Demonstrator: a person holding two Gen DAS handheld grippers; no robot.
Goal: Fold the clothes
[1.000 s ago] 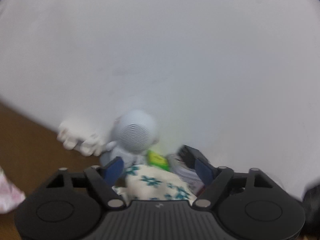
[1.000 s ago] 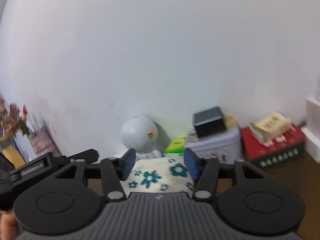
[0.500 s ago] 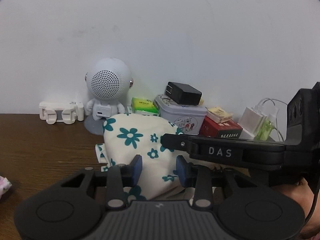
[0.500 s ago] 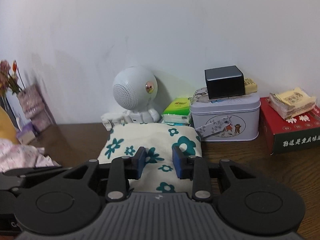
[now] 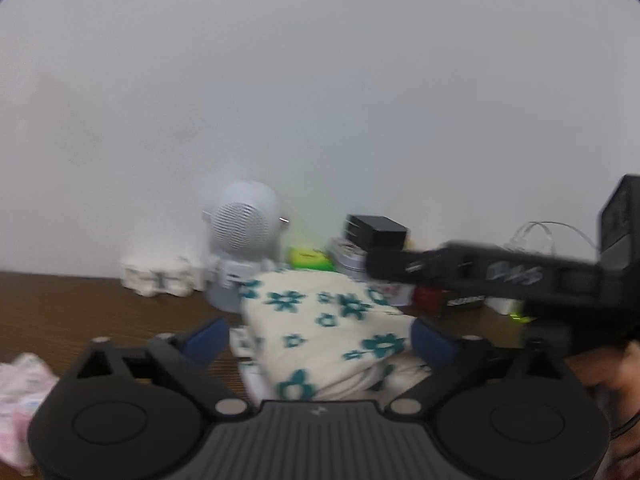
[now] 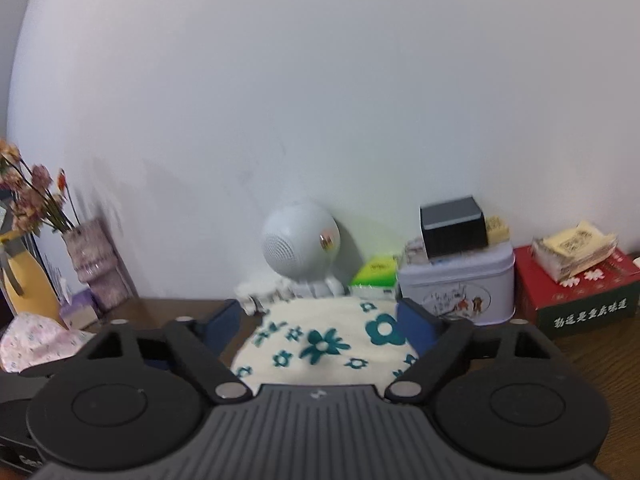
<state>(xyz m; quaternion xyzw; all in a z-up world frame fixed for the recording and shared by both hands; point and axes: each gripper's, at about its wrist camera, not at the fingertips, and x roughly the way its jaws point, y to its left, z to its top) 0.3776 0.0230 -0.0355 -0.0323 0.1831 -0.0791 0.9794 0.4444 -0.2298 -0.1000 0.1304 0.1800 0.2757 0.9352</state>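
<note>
A folded cream cloth with teal flowers (image 5: 320,320) lies on the brown wooden table, also in the right wrist view (image 6: 320,340). My left gripper (image 5: 320,340) is open, its blue pads spread to either side of the cloth. My right gripper (image 6: 320,324) is open too, pads apart over the cloth's near edge. The right gripper's black body (image 5: 500,276) crosses the left wrist view at right. Neither holds the cloth.
Along the white wall stand a round white speaker robot (image 6: 300,240), a green tissue pack (image 6: 376,272), a white tin (image 6: 460,292) with a black box (image 6: 452,228) on it, and a red box (image 6: 576,300). A pink garment (image 6: 36,340) and a flower vase (image 6: 92,256) are at left.
Both grippers have opened from nearly shut on the floral cloth and have lifted and pulled back a little. The cloth stays on the table.
</note>
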